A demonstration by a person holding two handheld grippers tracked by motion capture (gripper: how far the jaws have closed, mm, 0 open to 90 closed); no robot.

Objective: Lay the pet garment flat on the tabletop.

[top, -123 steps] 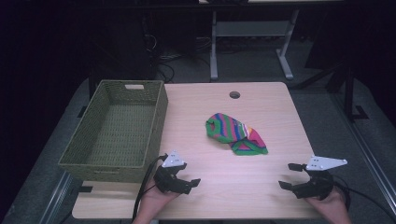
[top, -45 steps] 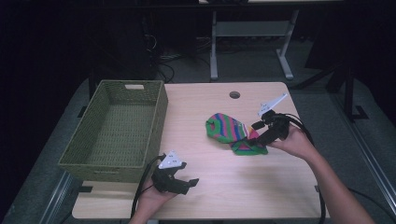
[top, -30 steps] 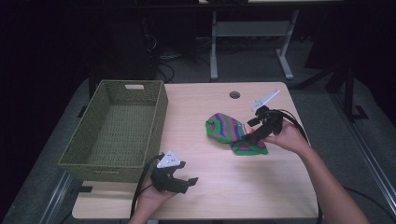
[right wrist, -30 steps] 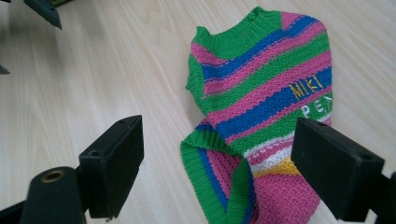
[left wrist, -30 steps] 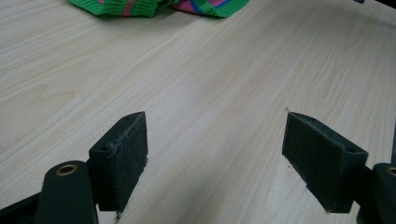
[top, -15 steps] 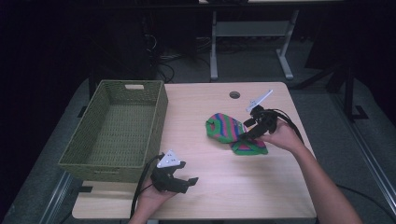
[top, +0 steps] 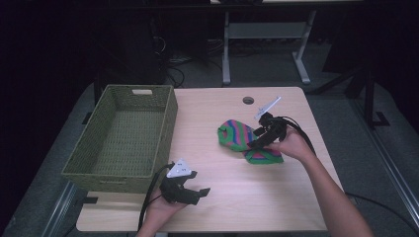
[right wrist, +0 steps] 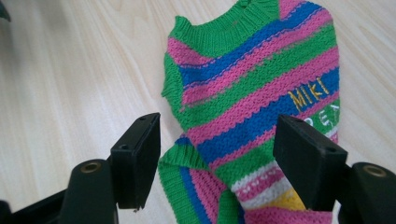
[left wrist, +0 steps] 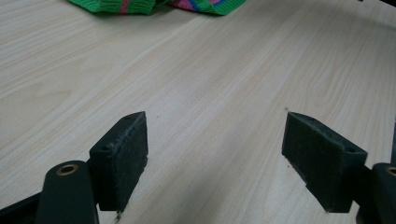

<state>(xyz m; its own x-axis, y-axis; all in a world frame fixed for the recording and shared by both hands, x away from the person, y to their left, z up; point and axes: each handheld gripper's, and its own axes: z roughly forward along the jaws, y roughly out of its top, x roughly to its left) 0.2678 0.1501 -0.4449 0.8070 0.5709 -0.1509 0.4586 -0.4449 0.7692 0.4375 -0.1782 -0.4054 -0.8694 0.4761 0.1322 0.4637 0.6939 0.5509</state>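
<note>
- Hovering over the striped sweater [top: 245,140], the right gripper [top: 259,138] has its jaws spread wide and nothing between them; in the right gripper view the pads straddle the knit, one pad [right wrist: 138,158] over bare wood beside a sleeve, the other [right wrist: 306,161] over the body near the yellow lettering.
- The sweater lies crumpled on the table [top: 296,207], toward three o'clock of the table's middle, with the green wicker basket [top: 123,136] well apart at about nine o'clock.
- The left gripper [top: 190,190] rests low at about six o'clock, jaws released and empty, pointing across bare wood toward the sweater's hem [left wrist: 116,5] at the top of its own view.
- The step in hand, I'd judge, is taking hold of the sweater, probably to carry it to the basket.
- To do it well, I'd bring the jaws straight down until both pads press into fabric, then close on a bunched fold rather than a single flat layer, which could slip out.
- The thick part where the sleeve folds over the body looks like the best bite; the ribbed edge is thinner and may stretch.
- Lifting slowly should show whether the whole garment comes along or a sleeve drags on the wood.
- The left gripper could pinch the loose hem if it sags.
</note>
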